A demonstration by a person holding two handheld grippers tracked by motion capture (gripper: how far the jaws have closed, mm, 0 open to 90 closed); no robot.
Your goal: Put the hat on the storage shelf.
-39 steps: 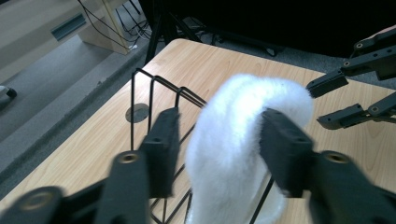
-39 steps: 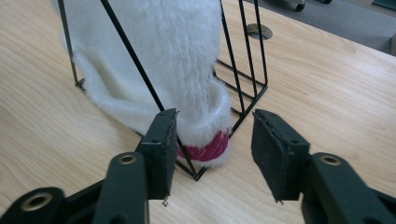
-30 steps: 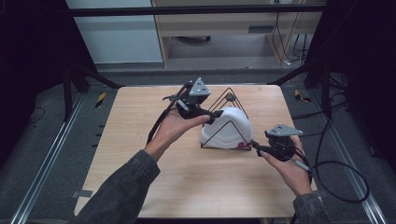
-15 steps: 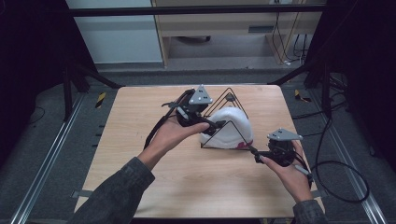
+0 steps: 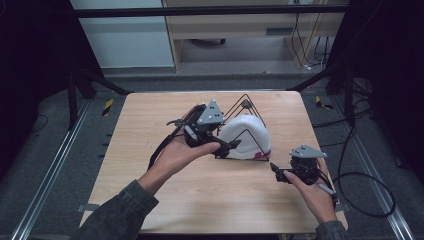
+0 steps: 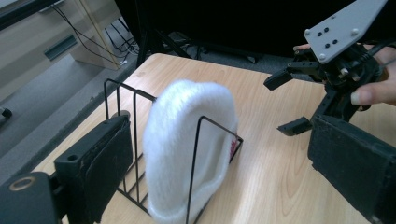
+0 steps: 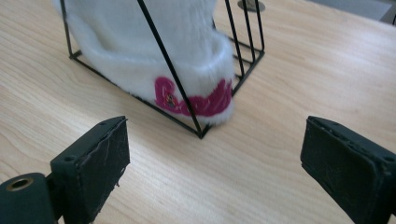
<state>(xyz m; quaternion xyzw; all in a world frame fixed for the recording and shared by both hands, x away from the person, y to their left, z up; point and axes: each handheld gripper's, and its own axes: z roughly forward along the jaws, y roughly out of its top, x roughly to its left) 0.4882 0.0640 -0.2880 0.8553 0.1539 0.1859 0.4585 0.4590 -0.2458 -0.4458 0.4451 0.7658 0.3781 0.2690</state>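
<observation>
Nearest the bench's [image 5: 150,200] front edge, toward its right corner, the person's right hand [image 5: 312,192] holds the right tongs [image 5: 276,172] low over the wood, tips aimed toward the middle of the bench. Their jaws have just been opening and now stand wide apart with nothing between them; in the right gripper view only bare wood lies between the two black pads [image 7: 95,161], and the near corner of the wire rack [image 7: 201,133] sits just beyond them.

A little farther in, left of centre, the left hand [image 5: 175,155] carries the left tongs [image 5: 234,145], which point to the right at the rack's left side. Their jaws have also just been opening and stand apart, gripping nothing. In the left gripper view the hat stands beyond and between the two pads [image 6: 105,163] without touching either.

The white fluffy hat [image 5: 247,137] sits in the black wire rack [image 5: 245,105] near the middle of the bench, somewhat toward the right and back edges. It stands on its brim, held upright between the rack's slanted wires, with pink lettering [image 7: 196,100] on the brim facing the right tongs. In the left gripper view the hat [image 6: 187,140] fills the rack's [image 6: 121,93] near end, and the right tongs [image 6: 287,105] hover off to its far side, well clear of it.

Beyond the bench's back edge lie grey floor and a pale cabinet [image 5: 250,25] with cables hanging by it.
</observation>
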